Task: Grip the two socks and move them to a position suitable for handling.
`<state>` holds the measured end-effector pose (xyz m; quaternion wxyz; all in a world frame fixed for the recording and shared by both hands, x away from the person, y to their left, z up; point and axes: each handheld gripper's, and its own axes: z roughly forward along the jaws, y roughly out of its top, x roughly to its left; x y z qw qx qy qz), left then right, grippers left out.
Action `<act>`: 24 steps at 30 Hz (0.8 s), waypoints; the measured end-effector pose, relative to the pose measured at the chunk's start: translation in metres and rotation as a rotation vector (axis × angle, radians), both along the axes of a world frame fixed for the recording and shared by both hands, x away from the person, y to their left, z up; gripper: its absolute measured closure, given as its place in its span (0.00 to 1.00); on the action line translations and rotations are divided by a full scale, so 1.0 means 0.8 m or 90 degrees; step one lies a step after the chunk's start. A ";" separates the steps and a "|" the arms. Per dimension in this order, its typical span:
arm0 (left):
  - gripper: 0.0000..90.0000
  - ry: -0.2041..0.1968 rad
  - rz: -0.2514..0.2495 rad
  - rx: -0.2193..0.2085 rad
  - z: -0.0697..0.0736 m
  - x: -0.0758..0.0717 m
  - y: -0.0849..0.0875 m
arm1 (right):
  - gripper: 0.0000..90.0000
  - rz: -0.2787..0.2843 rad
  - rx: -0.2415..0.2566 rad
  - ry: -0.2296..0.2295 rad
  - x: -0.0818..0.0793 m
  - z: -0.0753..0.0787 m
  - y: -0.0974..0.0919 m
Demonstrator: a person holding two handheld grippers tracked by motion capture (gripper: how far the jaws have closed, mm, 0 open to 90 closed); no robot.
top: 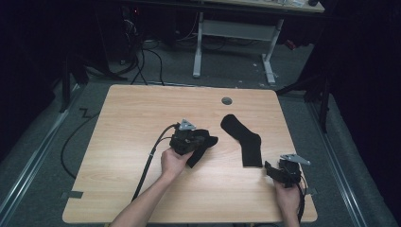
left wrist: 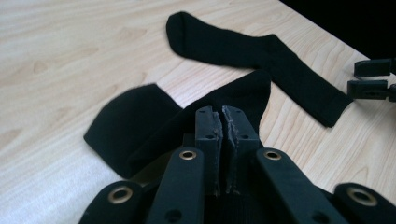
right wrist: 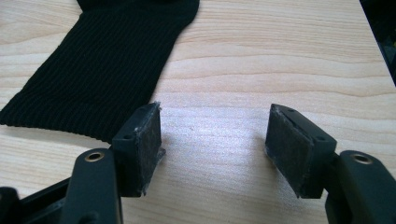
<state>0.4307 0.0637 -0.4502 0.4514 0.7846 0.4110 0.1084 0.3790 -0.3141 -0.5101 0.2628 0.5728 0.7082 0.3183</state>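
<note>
On the wooden table (top: 132, 118), nr its middle, the left gripper (top: 201, 141) was seen from the high view w/ a black sock (top: 202, 147) bunched under it; its jaws were pressed together, almost no gap betw. the pads, and sock fabric was pinched betw. them, as shown in the left gripper view, where the same held sock (left wrist: 140, 126) was draped from the jaw tips down onto the tabletop (left wrist: 60, 60), one folded part spread to the left, another rising behind the jaws; the left hand (top: 174, 161) was wrapped round the gripper body, w/ a black cable (top: 147, 165) trailing back toward the near table edge.

A second black sock (top: 243, 137) was laid flat on the table, to the right of the held one and apart from it, toe end toward the far side, cuff toward the near right; it was also seen in the left gripper view (left wrist: 261, 60), stretched out beyond the held sock, not touching it as far as could be told.

The right gripper (top: 273, 171) was held by the right hand (top: 287, 196) nr the table's near right corner, just beside the flat sock's cuff; its jaws were spread wide w/ nothing betw. them but bare wood (right wrist: 280, 60); in the right gripper view the ribbed cuff (right wrist: 102, 74) was lying just beyond the left-side pad (right wrist: 148, 140), touching or not couldn't be told; the gripper (right wrist: 215, 140) was low over the tabletop.

A grey grommet (top: 227, 100) was set in the table nr its far edge.
</note>
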 end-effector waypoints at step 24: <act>0.88 0.044 0.010 0.054 -0.052 -0.013 -0.005 | 0.40 0.000 0.000 0.000 0.000 0.000 0.000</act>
